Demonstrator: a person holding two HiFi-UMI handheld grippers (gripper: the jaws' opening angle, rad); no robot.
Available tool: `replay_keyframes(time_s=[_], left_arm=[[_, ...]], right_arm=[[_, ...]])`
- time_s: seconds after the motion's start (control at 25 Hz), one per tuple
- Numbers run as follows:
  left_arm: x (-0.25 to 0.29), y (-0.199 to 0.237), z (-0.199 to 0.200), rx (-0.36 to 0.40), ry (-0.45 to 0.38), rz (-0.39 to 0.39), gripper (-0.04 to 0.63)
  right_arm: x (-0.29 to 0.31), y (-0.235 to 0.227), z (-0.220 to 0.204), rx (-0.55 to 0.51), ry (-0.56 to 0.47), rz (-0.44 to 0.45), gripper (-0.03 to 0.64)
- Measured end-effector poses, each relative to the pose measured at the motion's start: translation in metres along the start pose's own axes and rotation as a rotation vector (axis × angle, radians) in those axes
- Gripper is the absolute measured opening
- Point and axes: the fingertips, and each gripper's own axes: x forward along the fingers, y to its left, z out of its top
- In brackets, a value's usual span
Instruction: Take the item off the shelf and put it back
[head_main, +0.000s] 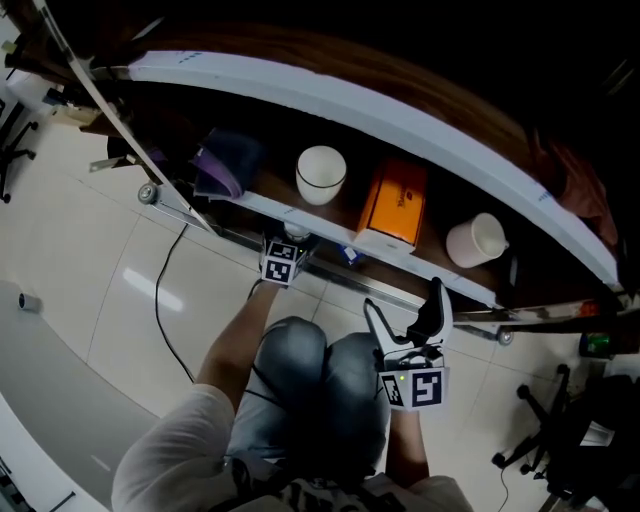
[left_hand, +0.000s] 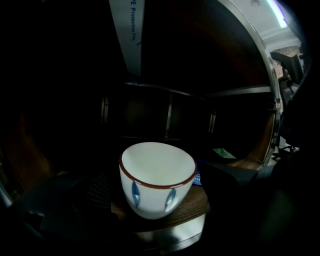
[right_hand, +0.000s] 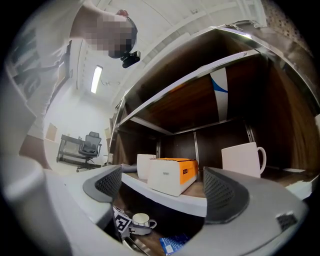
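Observation:
A white cup with a brown rim and blue marks stands on the edge of a dark wooden lower shelf. My left gripper is open around it, its dark pads standing off the cup's sides. In the head view only the left gripper's marker cube shows, at the lower shelf's front edge. The right gripper view shows the same cup down below, beside that marker cube. My right gripper is open and empty, held in front of the middle shelf; in the head view the right gripper is over the person's knee.
On the middle shelf stand a white cup, an orange and white box and a white mug, with a purple thing at the left. A blue packet lies on the lower shelf. A cable crosses the tiled floor.

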Motion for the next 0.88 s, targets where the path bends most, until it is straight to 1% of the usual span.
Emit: replay_keyframes(time_s=[0.12, 0.24, 0.32, 0.44, 0.52, 0.64, 0.76, 0.88], left_arm=[[-0.015, -0.001, 0.006, 0.022, -0.013, -0.001, 0.523], [-0.045, 0.017, 0.008, 0.013, -0.007, 0.031, 0.523], [-0.074, 0.016, 0.019, -0.001, 0.007, 0.035, 0.523], [-0.132, -0.002, 0.05, -0.031, 0.007, 0.04, 0.522], [-0.177, -0.017, 0.084, -0.039, -0.008, 0.051, 0.522], [-0.239, -0.053, 0.15, -0.06, -0.055, 0.049, 0.512], [-0.293, -0.093, 0.232, -0.055, -0.104, 0.044, 0.512], [-0.337, -0.121, 0.322, -0.049, -0.164, 0.046, 0.512]], right_arm=[[0.003, -0.001, 0.005, 0.004, -0.001, 0.004, 0.52], [0.004, 0.0, 0.019, 0.017, 0.014, 0.019, 0.52], [0.002, -0.001, 0.039, 0.02, 0.028, 0.025, 0.52], [-0.01, -0.006, 0.085, 0.043, 0.051, 0.02, 0.52], [-0.017, -0.007, 0.121, 0.076, 0.058, 0.016, 0.52], [-0.033, -0.015, 0.179, 0.107, 0.083, 0.009, 0.52], [-0.041, -0.028, 0.238, 0.12, 0.104, -0.003, 0.52], [-0.039, -0.037, 0.302, 0.131, 0.101, -0.009, 0.52]])
